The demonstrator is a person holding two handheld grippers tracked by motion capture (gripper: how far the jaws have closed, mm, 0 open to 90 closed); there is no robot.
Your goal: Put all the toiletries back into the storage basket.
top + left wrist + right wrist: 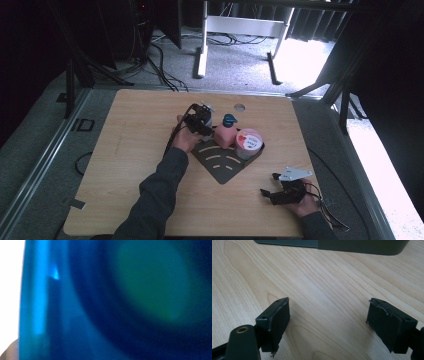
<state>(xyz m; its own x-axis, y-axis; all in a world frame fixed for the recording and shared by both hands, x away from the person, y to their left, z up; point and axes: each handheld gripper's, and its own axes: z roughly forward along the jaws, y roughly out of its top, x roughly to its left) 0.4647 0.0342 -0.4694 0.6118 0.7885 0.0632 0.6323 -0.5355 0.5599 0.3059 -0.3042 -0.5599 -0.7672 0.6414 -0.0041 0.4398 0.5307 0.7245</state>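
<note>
My left gripper [204, 122] is at the back left edge of a dark corner-shaped tray [222, 167], right beside a pink bottle [226, 136] with a teal pump top [229, 120]. A blurred blue translucent thing [75, 302] sits right against the left gripper view's camera and hides the jaws, so I cannot tell their state. A round tub with a white and red lid [248, 141] stands on the tray to the right of the pink bottle. My right gripper [269, 185] [328, 312] rests low over the wood near the table's front right, open, with nothing between its pads.
The wooden table [140, 150] has a small round hole [239, 107] near its back edge. The tray's dark rim [362, 246] lies ahead of the right gripper. Cables trail over the floor behind the table.
</note>
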